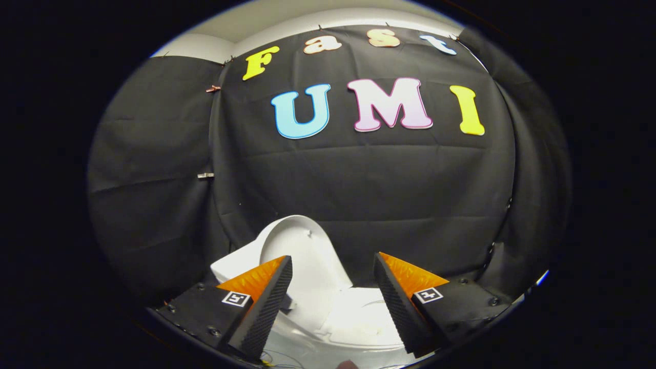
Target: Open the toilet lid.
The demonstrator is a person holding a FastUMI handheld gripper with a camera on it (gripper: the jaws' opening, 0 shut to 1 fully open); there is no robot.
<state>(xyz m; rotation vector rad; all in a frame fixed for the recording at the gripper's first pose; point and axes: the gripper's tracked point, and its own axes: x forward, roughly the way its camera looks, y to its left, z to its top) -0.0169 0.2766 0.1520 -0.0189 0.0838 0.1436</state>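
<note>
The white toilet lid [302, 251] stands raised, tilted up and back just beyond my left finger, its inner face turned toward me. Below it, between my fingers, lies the white toilet seat and bowl rim [359, 323]. My gripper [333, 266] is open, its fingers wide apart with nothing between them, held above the seat. The left finger [266, 302] covers the lid's lower left part, close to it; whether it touches I cannot tell.
Black cloth walls [369, 189] close the booth right behind the toilet and on both sides. A white tank or base part [230, 266] shows left of the lid. Thin wires [271, 359] lie near the left finger's base.
</note>
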